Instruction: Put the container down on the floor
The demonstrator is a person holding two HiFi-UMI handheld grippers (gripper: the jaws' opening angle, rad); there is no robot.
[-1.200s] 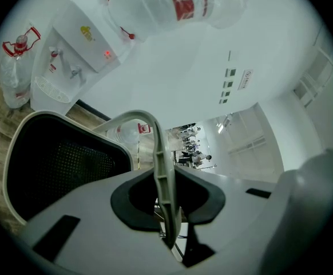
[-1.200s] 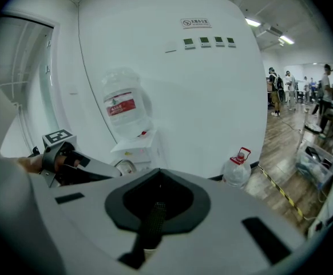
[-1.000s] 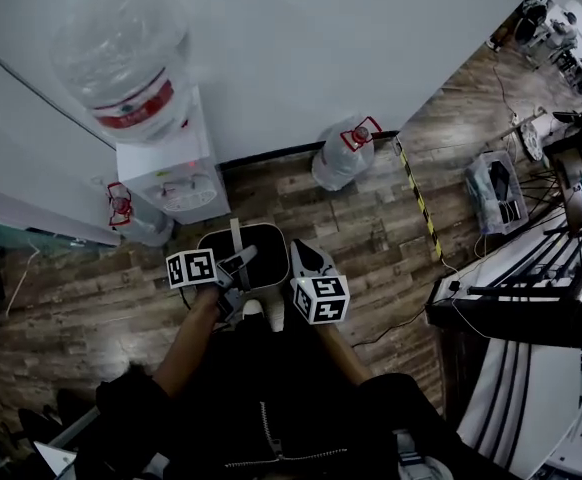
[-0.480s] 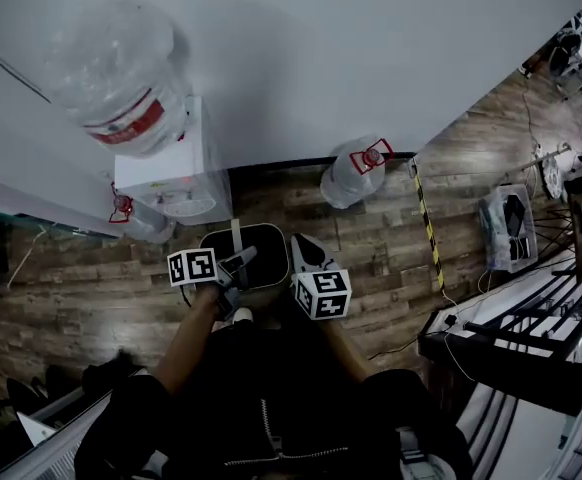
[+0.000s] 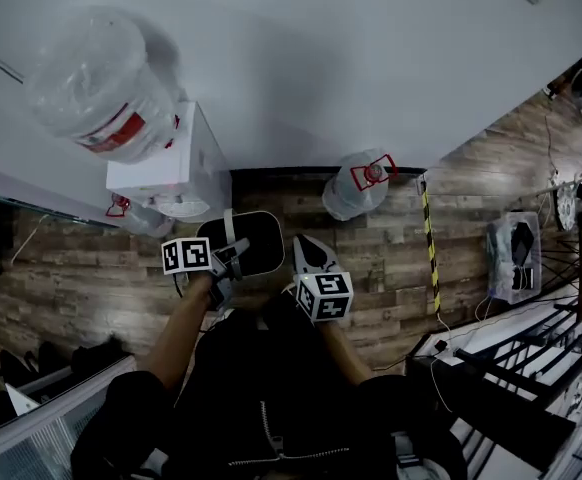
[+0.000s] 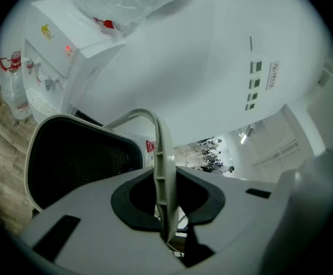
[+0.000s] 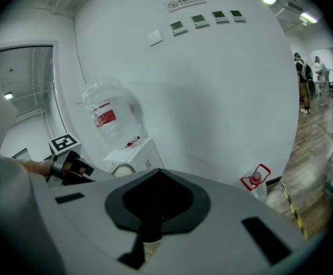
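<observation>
The container [image 5: 254,245] is a black bin with a pale rim and a pale arched handle [image 5: 228,230]. It hangs above the wooden floor in front of the person's legs. My left gripper [image 5: 233,256] is shut on that handle. In the left gripper view the handle [image 6: 162,171] runs straight between the jaws of my left gripper [image 6: 166,219], and the bin's dark mesh inside [image 6: 78,162] hangs at the left. My right gripper [image 5: 309,254] is just right of the bin, shut and empty. In its own view my right gripper [image 7: 149,231] shows its jaws together.
A white water dispenser [image 5: 171,173] with a big clear bottle [image 5: 101,88] stands against the wall just beyond the bin. Spare bottles sit on the floor at the right [image 5: 356,188] and left [image 5: 136,218]. Yellow-black tape [image 5: 429,248] and dark racks [image 5: 511,368] lie to the right.
The head view has swung, so the wall fills more of the frame. The bin and both grippers have edged slightly towards the dispenser. The left gripper's hold on the handle is unchanged.
</observation>
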